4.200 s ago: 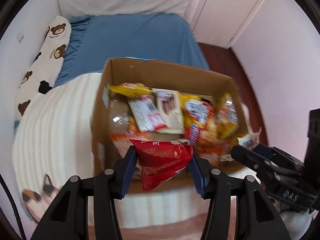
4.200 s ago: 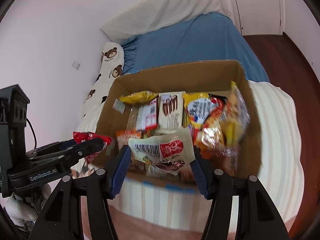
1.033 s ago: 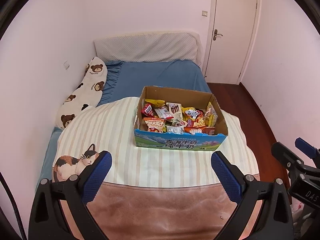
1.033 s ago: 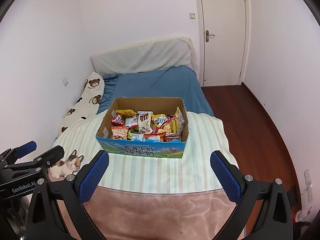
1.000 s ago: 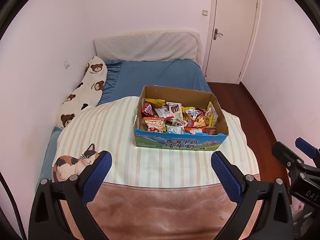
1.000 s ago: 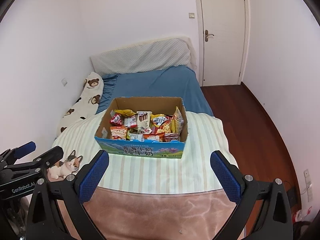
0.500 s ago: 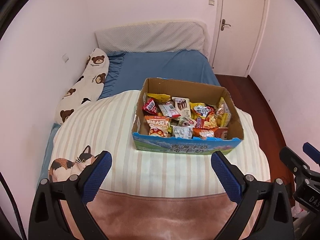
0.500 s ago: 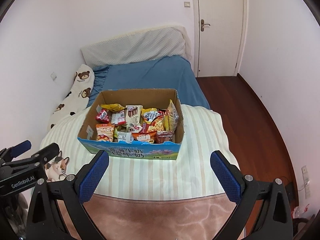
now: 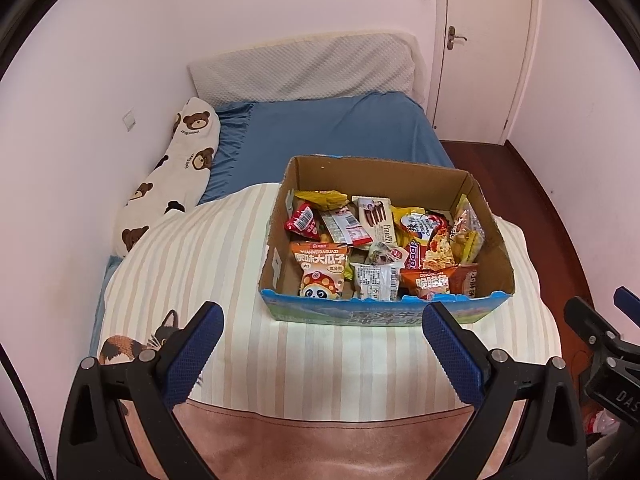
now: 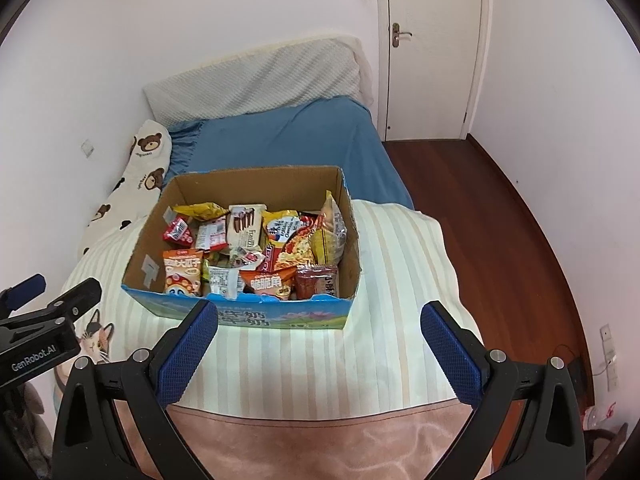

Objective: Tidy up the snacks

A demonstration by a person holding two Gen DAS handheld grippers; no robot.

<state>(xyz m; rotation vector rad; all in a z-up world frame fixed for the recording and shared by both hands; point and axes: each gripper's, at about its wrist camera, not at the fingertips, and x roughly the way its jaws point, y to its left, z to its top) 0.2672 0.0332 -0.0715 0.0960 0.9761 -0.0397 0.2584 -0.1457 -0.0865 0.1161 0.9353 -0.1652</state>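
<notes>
L gripper (image 9: 322,344) & R gripper (image 10: 319,340): side by side, level, pointing fwd, jaws spread wide, holding nothing.

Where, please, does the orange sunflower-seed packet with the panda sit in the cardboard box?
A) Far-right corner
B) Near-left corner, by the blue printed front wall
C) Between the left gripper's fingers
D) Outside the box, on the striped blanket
B: the orange panda packet lies in the cardboard box at its near-left corner, just behind the blue front wall.

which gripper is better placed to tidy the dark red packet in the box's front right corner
Right, probably. Both grippers are open and empty, but the right gripper faces the cardboard snack box with the dark red packet nearly ahead; for the left gripper it sits off toward its right finger.
</notes>
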